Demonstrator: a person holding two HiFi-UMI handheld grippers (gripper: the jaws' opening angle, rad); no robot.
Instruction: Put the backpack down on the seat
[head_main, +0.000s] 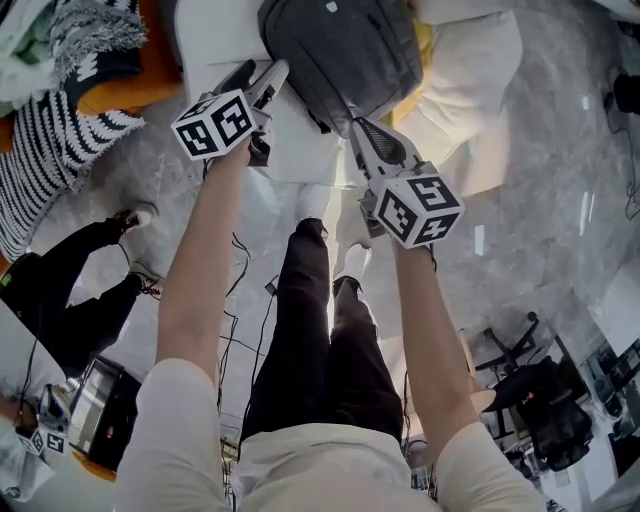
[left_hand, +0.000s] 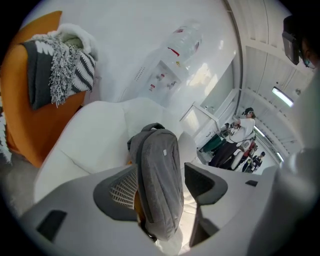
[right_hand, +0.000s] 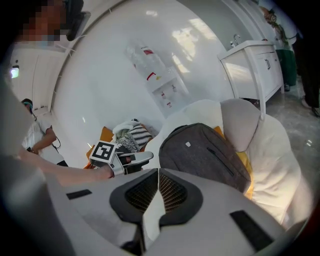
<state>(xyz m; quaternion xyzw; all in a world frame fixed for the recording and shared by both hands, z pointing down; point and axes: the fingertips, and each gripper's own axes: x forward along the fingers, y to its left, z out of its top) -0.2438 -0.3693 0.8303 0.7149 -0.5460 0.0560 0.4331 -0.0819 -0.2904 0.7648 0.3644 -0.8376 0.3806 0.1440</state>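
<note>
A dark grey backpack (head_main: 340, 50) stands upright on the white cushioned seat (head_main: 470, 90), leaning on its backrest with a yellow cushion (head_main: 425, 45) behind it. My left gripper (head_main: 268, 78) is at the pack's left edge. In the left gripper view its jaws stand wide open (left_hand: 160, 180) on either side of the backpack (left_hand: 160, 200), and the pads do not press on it. My right gripper (head_main: 357, 127) is just below the pack's lower edge. In the right gripper view its pads (right_hand: 158, 175) meet with nothing between them, and the backpack (right_hand: 205, 155) lies beyond.
An orange chair (left_hand: 15, 100) with a black-and-white fringed blanket (head_main: 90, 60) stands left of the seat. A water dispenser (left_hand: 165, 75) stands against the curved white wall. A person's legs (head_main: 80, 290) are at the left, an office chair (head_main: 540, 400) at the lower right, and a white cabinet (right_hand: 255, 65) to the right.
</note>
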